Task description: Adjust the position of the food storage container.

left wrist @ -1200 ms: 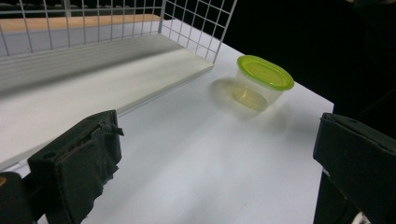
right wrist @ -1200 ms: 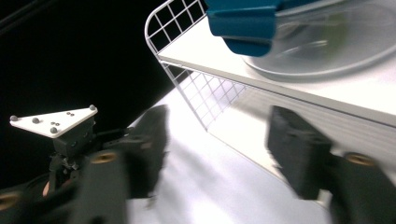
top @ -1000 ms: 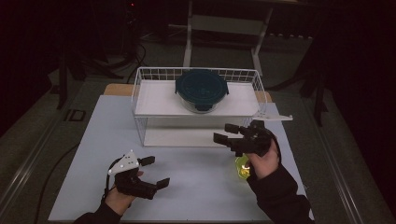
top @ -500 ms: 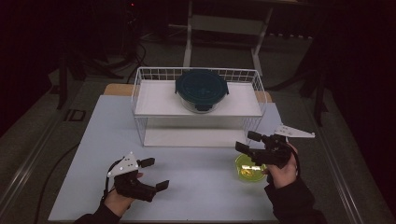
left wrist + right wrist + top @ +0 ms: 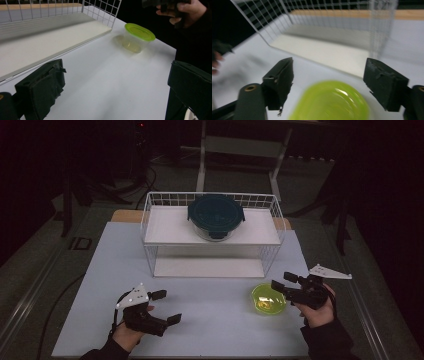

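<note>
**Green tub sits free on the table**

At the near left, the left gripper (image 5: 162, 306) rests low over the table (image 5: 210, 330), jaws spread wide around nothing. Behind the middle stands a wire rack (image 5: 150, 227) with a dark-lidded bowl (image 5: 216, 215) on its upper shelf. To the right, near the rack's front corner, the tub (image 5: 268, 298) stands upright, lid on. Just beside it, the right gripper (image 5: 284, 280) hovers, jaws wide apart, not touching.
</note>
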Action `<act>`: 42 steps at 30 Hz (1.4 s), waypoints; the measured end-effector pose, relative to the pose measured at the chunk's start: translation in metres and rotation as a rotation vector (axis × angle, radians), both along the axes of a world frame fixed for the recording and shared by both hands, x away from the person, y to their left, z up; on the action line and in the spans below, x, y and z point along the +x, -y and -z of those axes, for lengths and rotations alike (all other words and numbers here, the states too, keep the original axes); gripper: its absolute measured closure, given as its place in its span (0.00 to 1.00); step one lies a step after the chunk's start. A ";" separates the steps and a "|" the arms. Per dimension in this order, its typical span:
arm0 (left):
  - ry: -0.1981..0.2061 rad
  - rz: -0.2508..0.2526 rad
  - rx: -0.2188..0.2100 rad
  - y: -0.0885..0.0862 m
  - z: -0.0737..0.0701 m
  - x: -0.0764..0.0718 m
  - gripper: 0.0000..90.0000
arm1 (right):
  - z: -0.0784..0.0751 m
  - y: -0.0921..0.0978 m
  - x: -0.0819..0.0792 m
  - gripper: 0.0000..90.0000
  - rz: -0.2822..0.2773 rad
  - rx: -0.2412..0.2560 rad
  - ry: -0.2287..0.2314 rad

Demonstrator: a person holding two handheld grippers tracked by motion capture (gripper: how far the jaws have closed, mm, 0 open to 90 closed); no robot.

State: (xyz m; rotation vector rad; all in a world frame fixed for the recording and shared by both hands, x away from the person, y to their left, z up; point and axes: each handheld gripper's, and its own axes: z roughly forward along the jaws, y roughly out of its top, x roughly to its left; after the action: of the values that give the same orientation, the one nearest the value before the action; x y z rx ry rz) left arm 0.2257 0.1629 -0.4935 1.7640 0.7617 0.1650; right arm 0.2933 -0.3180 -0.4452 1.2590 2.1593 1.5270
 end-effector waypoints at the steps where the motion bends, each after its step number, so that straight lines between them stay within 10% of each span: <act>1: -0.001 0.000 -0.002 0.000 0.000 0.000 0.01 | 0.003 0.003 -0.001 0.29 0.008 -0.022 -0.002; 16: 0.000 0.013 -0.001 0.003 0.001 -0.001 0.01 | 0.032 0.049 -0.013 0.68 0.140 -0.131 -0.064; 25: -0.003 0.012 -0.001 0.003 0.001 -0.001 0.01 | 0.057 0.050 -0.013 0.98 0.119 -0.157 -0.160; 42: -0.007 0.008 0.004 0.002 0.002 0.000 0.01 | 0.079 0.026 -0.011 1.00 0.029 -0.184 -0.259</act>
State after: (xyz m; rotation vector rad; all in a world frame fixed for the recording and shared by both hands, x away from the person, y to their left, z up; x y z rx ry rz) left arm 0.2252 0.1605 -0.4952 1.7716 0.7593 0.1553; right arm 0.2821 -0.3444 -0.5240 1.4856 2.3619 1.1769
